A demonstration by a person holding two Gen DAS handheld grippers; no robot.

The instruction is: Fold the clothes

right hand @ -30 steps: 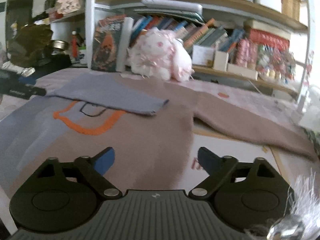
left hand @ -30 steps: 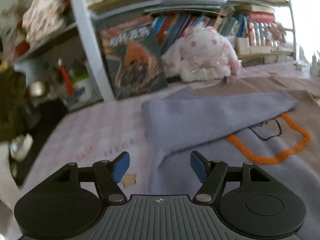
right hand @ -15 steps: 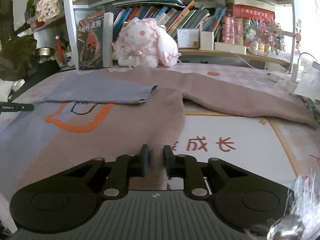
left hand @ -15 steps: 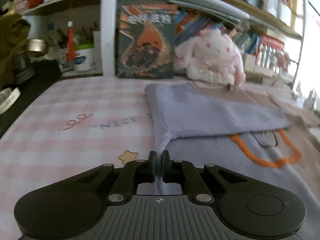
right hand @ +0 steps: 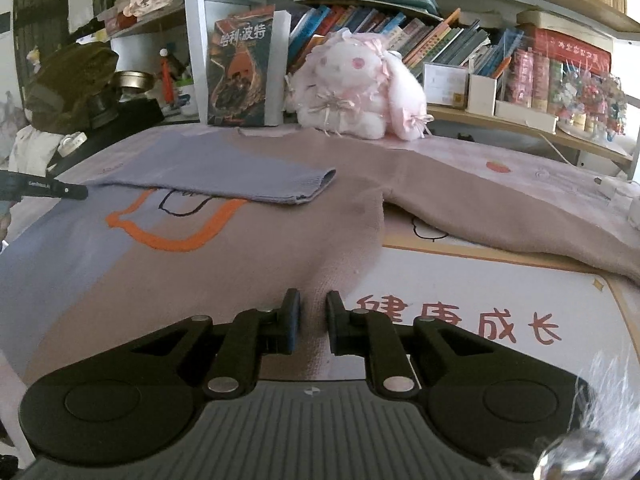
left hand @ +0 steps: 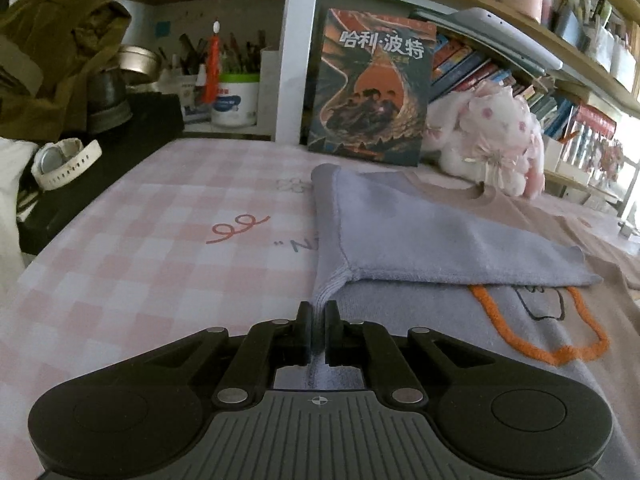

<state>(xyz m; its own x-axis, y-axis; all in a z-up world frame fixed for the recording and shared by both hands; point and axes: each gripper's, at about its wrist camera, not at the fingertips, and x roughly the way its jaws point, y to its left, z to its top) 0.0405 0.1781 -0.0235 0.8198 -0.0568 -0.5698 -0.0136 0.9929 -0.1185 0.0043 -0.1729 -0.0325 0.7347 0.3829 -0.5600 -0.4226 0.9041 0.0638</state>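
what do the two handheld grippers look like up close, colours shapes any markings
Both the left gripper and right gripper look alike: a grey ribbed body with a small crosshair mark at its centre, black rounded side housings with circular discs, black linkage arms with silver pivot pins, and dark flat fingers. No cables show.

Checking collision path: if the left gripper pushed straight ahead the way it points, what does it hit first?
The left gripper, shut on the sweater, would likely first run into the folded-over purple sleeve just ahead; the book stands well beyond it. Depth is uncertain.
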